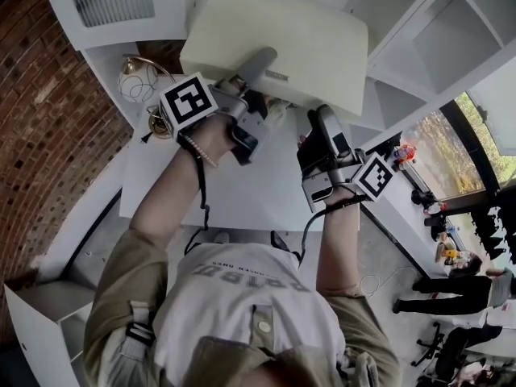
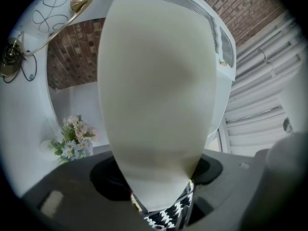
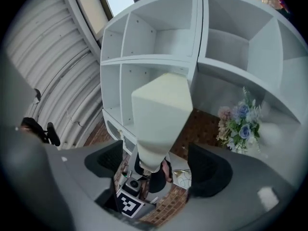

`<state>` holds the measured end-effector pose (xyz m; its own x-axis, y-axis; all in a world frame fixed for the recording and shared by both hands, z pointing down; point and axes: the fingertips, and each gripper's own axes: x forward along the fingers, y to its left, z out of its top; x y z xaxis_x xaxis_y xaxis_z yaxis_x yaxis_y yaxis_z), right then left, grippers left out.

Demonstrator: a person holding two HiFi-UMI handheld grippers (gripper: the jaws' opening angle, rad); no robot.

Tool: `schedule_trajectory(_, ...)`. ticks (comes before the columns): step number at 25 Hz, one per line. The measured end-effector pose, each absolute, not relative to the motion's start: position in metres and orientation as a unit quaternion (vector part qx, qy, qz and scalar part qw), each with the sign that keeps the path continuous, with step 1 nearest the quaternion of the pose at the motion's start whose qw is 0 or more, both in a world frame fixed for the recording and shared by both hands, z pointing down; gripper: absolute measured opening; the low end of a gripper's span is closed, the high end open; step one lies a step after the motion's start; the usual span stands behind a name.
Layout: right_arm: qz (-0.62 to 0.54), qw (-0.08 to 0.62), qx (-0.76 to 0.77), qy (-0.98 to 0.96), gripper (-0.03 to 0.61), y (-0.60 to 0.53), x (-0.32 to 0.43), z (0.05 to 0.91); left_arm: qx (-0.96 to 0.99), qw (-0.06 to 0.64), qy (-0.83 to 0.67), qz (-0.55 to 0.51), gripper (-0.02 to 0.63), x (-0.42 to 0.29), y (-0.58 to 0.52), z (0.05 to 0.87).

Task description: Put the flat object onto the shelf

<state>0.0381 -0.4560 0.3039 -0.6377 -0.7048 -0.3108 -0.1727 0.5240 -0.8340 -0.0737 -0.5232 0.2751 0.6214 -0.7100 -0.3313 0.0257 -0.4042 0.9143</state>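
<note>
The white shelf unit [image 3: 199, 32] takes up most of the right gripper view, its open compartments facing the camera (a sprig of blue and pink flowers [image 3: 238, 121] shows at its lower right). Beneath the person, in the head view, lies a white table [image 1: 242, 192], with a brick wall [image 1: 36, 95] to the left.

The flat object [image 1: 298, 39], a thick cream slab with rounded corners, is up in the air over the far side of the table. It is tilted, and it is in front of the shelf unit, not on it.

The left gripper [image 1: 260, 61] is clamped on the slab's near edge. In the left gripper view the cream face rises from between the two jaws and fills the middle of the picture.

The right gripper [image 1: 321, 118] hangs just below and to the right of that edge, with its jaws spread wide. In its own view the slab shows in the gap, touching neither pad, and the left gripper's marker cube [image 3: 126, 203] is visible beyond.

A white lamp shade with a brass fitting [image 2: 48, 8] sits at the table's far left (its looped pattern is plain in the left gripper view).
</note>
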Motion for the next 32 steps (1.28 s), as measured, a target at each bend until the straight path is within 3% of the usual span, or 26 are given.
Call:
schedule_trajectory(8,-0.428,0.357,-0.268,0.786,0.291,-0.474,0.018,0.296,0.77,0.477,-0.222,-0.36,0.33,-0.072,-0.522,0.275)
schedule_trajectory(17,-0.407,0.418,-0.319,0.747,0.279,-0.484,0.032,0.288,0.822,0.426,-0.2,-0.32,0.382,-0.067,-0.502,0.271)
schedule_trajectory(27,-0.397,0.449,-0.345,0.723,0.278,-0.5,0.042,0.281,0.85,0.38,-0.224,-0.289,0.38,-0.09,-0.479,0.288)
schedule_trajectory(32,-0.398,0.439,-0.341,0.729,0.285,-0.51,0.043,0.279,0.831,0.391,-0.255,-0.303,0.336,-0.103,-0.497,0.294)
